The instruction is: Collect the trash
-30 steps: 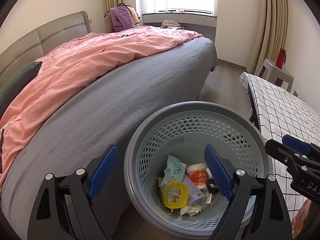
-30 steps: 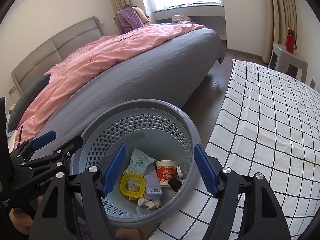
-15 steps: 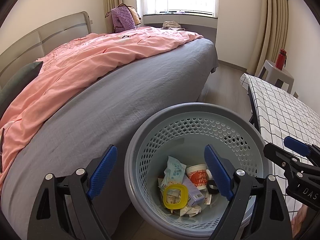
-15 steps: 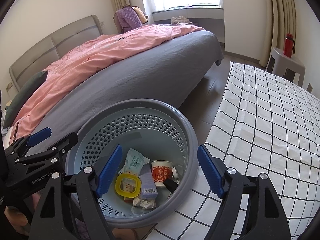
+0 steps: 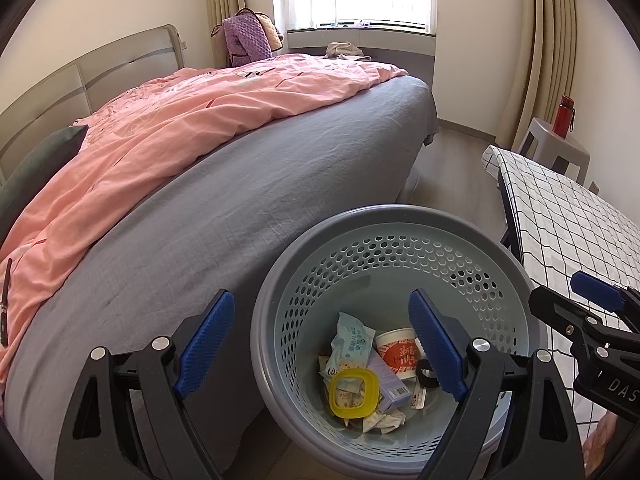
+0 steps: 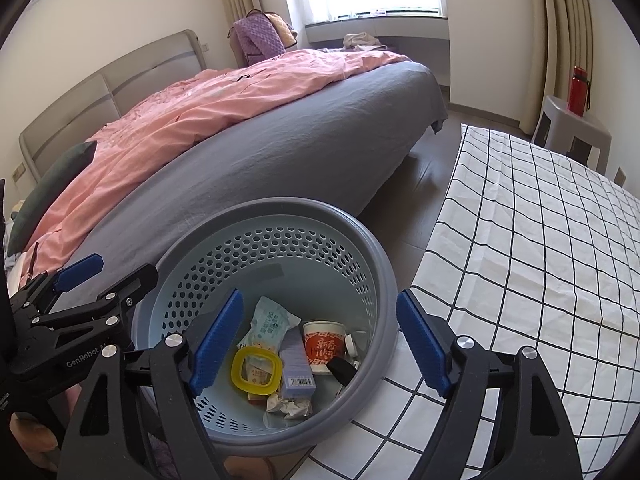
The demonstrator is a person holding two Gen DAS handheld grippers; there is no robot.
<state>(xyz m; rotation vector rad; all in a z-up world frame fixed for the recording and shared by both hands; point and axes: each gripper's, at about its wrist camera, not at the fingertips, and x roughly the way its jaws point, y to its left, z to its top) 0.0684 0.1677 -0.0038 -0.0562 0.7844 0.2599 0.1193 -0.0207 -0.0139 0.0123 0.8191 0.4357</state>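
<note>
A grey-blue perforated basket [image 5: 276,304] [image 6: 384,280] stands on the floor between the bed and a checked table. In it lie a yellow ring lid [image 5: 354,394] [image 6: 256,368], a purple box [image 6: 296,364], a red-and-white cup [image 5: 398,350] [image 6: 322,342], a pale blue packet [image 5: 352,340] and crumpled paper [image 6: 288,404]. My left gripper [image 5: 322,300] hovers open over the basket's near left rim, nothing between its pads. My right gripper [image 6: 319,298] hangs open above the basket's right side, also empty. Each gripper shows at the edge of the other's view.
A bed with a grey sheet [image 5: 240,200] and pink duvet [image 5: 180,120] fills the left. The table with the black-and-white checked cloth [image 6: 540,240] stands to the right of the basket. A grey stool [image 6: 576,124] with a red bottle [image 6: 579,90] is by the far wall.
The right gripper's jaws have spread slightly wider. Both hands and the basket's contents stay as they were.
</note>
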